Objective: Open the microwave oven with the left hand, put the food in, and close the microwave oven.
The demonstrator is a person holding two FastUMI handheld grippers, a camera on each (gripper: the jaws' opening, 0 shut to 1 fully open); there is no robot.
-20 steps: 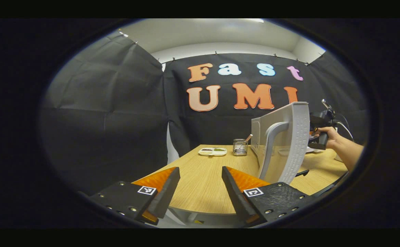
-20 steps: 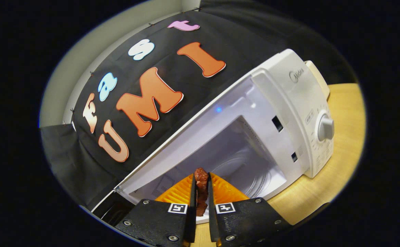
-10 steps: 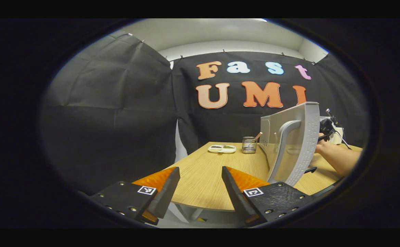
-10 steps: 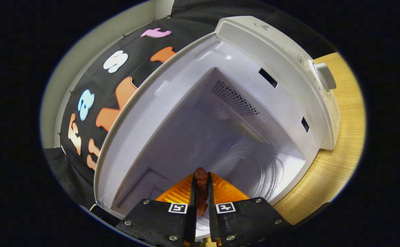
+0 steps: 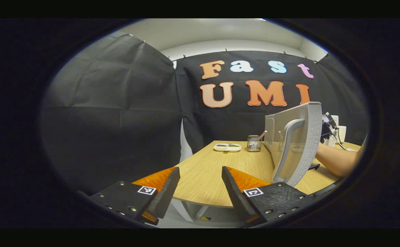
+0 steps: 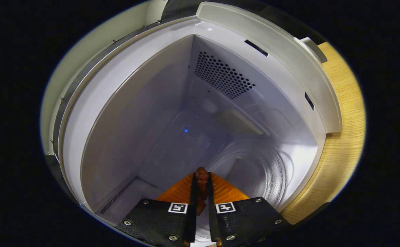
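Food (image 6: 202, 178), a dark reddish chunk, sits pinched between the pressed-in fingers of the right gripper (image 6: 201, 187), at the mouth of the open microwave (image 6: 241, 44), over the near edge of the glass turntable (image 6: 254, 168). Cavity otherwise bare. Left gripper (image 5: 200, 183) hangs back over the table (image 5: 206, 171), jaws spread and holding nothing, with the door (image 5: 299, 140) swung wide just beside it. Best handling, by my reckoning: carry the piece deeper toward the turntable's centre, lower it close to the glass before spreading the fingers, then withdraw straight back clear of the frame so the door can swing.
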